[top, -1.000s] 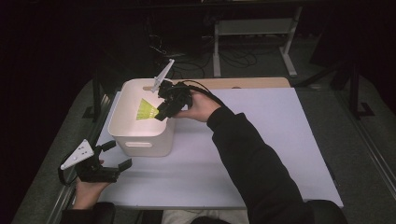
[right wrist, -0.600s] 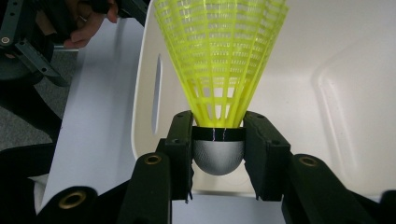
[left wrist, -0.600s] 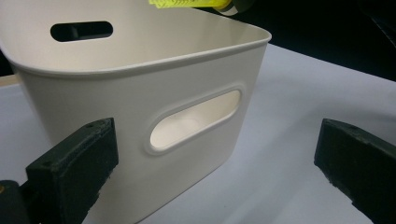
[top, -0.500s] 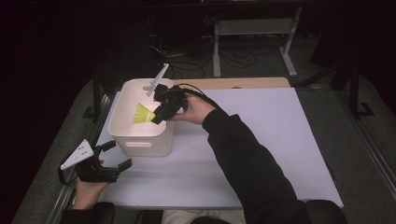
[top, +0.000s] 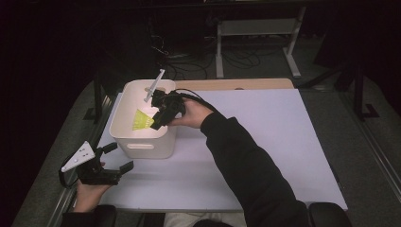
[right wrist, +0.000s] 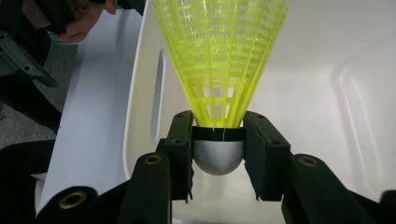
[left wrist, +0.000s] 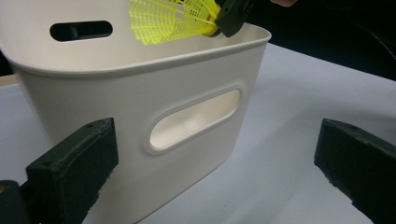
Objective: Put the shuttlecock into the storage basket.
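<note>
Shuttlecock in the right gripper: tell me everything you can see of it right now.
The shuttlecock has a bright yellow, plastic-looking lattice skirt and a rounded silvery-grey cap ringed by a black band. The right gripper clamps it by the cap, one of the jaws on each side, with the skirt flaring away from them. It hangs over the open top of the white bin, skirt pointing into it, with nothing else touching it.

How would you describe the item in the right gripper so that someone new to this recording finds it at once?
Start at the white table and find the cream bin with handle slots near its left edge. Above the bin's open top, the right gripper clamps a shuttlecock by its silvery rounded base. Its neon-yellow mesh skirt is the one bright colour among the pale and black things around it.
</note>
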The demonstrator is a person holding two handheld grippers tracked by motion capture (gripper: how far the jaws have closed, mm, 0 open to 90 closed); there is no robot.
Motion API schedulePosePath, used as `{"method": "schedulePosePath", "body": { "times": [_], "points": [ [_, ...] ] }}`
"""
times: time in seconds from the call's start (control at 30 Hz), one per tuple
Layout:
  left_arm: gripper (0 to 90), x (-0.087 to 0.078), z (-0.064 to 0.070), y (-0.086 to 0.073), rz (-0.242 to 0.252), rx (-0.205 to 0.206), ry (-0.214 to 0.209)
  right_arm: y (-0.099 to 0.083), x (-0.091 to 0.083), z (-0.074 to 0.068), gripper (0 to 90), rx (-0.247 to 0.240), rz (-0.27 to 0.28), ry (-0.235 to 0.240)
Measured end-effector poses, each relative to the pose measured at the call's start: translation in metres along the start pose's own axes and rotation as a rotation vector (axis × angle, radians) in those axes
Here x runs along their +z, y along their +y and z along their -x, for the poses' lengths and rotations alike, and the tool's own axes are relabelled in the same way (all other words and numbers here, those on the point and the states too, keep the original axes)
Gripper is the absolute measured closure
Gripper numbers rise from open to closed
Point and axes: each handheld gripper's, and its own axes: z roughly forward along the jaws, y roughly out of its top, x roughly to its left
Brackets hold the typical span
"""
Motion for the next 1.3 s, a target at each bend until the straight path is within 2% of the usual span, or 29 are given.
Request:
{"method": "schedulePosePath", "body": {
  "times": [0.33, 0.6, 0.73, 0.87, 0.9, 0.97, 1.1, 1.3],
  "points": [
    [0.0, 0.0, 0.0, 0.0, 0.0, -0.001, 0.0, -0.001, 0.007, 0.003, 63.2, 0.01, -0.019, 0.002],
    [0.0, 0.0, 0.0, 0.0, -0.001, 0.0, 0.0, -0.002, 0.011, 0.006, 61.2, 0.036, -0.024, 0.005],
    [0.0, 0.0, 0.0, 0.0, -0.002, 0.0, -0.001, -0.002, 0.009, 0.006, 52.5, 0.058, -0.018, 0.0],
    [0.0, 0.0, 0.0, 0.0, 0.0, -0.002, -0.001, -0.003, 0.006, 0.007, 49.0, 0.061, -0.012, -0.005],
    [0.0, 0.0, 0.0, 0.0, -0.001, -0.001, -0.001, -0.003, 0.001, 0.006, 43.2, 0.059, -0.004, -0.016],
    [0.0, 0.0, 0.0, 0.0, -0.005, 0.001, -0.002, -0.003, -0.001, 0.006, 42.3, 0.06, -0.003, -0.017],
    [0.0, 0.0, 0.0, 0.0, -0.003, 0.0, -0.003, -0.004, -0.007, 0.002, 34.9, 0.053, 0.002, -0.033],
    [0.0, -0.001, 0.0, 0.0, 0.0, -0.007, 0.0, -0.005, -0.015, 0.0, 23.5, 0.057, 0.026, -0.078]
  ]
}}
